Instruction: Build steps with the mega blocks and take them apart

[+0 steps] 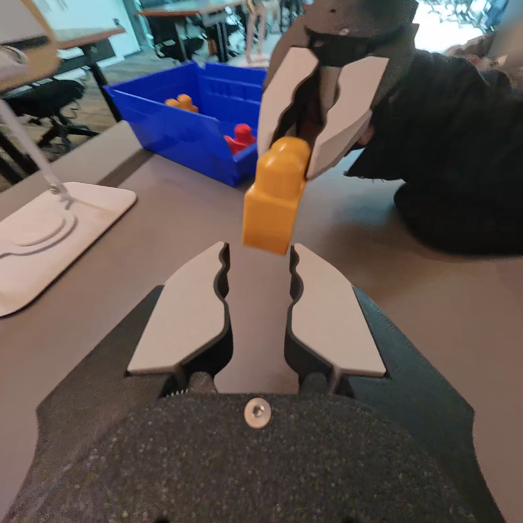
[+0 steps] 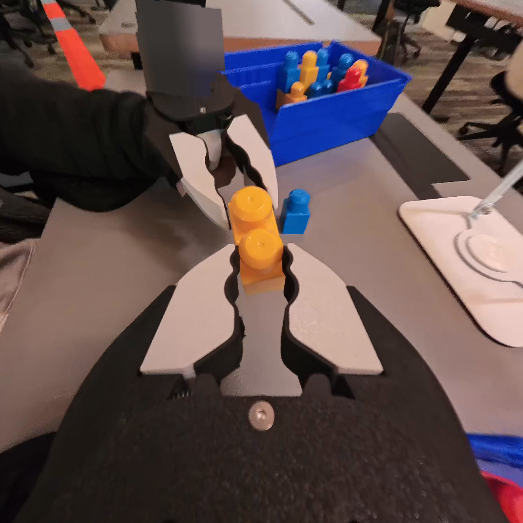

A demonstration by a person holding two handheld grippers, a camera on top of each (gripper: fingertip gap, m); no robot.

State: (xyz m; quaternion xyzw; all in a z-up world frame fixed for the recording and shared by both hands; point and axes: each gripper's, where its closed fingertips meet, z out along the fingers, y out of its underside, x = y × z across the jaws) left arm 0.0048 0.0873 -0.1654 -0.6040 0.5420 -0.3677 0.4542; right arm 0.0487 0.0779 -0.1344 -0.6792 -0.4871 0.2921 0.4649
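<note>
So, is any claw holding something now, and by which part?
The right claw holds the orange block by one of its two top studs. The left claw is open and holds nothing.

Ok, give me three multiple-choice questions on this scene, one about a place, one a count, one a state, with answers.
1. Where is the single blue block?
A) stacked on the yellow block
B) on the table beside the yellow block
C) between the left fingers
2. How many studs top the yellow block?
A) one
B) four
C) two
3. How do the left gripper's fingers stand?
A) open
B) shut on the blue block
C) shut on the yellow block
Answers: 1 B, it stands on the table next to the yellow block; 2 C, two round studs show in the right wrist view; 3 A, a wide gap with nothing between them.
</note>
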